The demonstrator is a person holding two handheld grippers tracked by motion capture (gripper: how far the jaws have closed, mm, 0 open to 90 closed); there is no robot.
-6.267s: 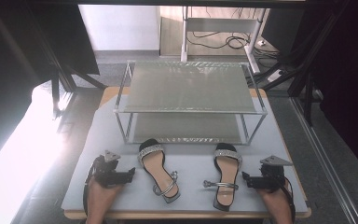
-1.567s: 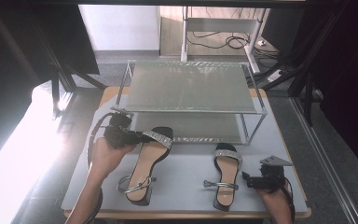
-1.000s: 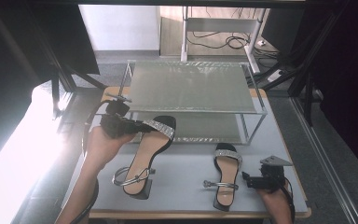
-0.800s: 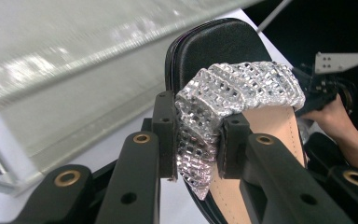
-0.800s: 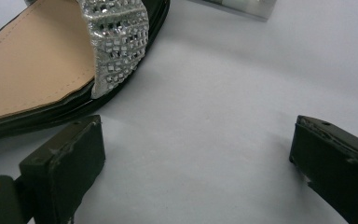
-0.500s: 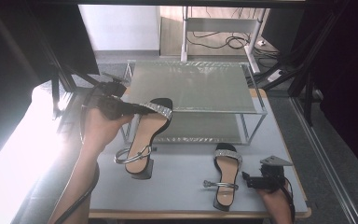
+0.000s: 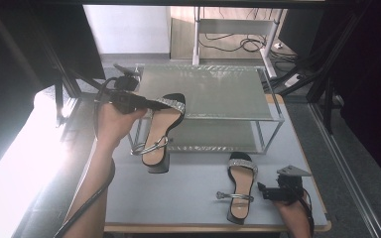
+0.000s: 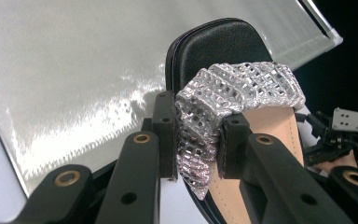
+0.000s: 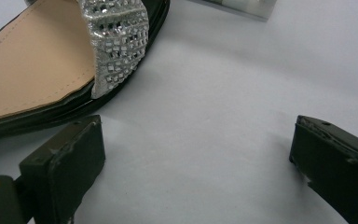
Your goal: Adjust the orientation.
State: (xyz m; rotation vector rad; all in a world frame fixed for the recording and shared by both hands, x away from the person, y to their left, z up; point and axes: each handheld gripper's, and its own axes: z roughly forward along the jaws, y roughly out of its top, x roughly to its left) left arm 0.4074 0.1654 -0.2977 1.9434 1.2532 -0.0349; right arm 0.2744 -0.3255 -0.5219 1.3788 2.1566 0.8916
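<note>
Pinching the glittery silver toe strap of the black heeled sandal (image 7: 159, 130), my left gripper (image 7: 151, 104) holds it in the air, toe over the front edge of the two-tier wire-framed glass rack (image 7: 206, 91). My right gripper (image 7: 264, 191), jaws wide and empty, rests on the grey table (image 7: 188, 198) beside the second matching sandal (image 7: 240, 186).

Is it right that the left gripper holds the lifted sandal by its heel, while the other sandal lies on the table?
Not quite: the left gripper clamps the lifted sandal by its glittering toe strap, as the left gripper view shows. The other sandal does lie on the table.
</note>
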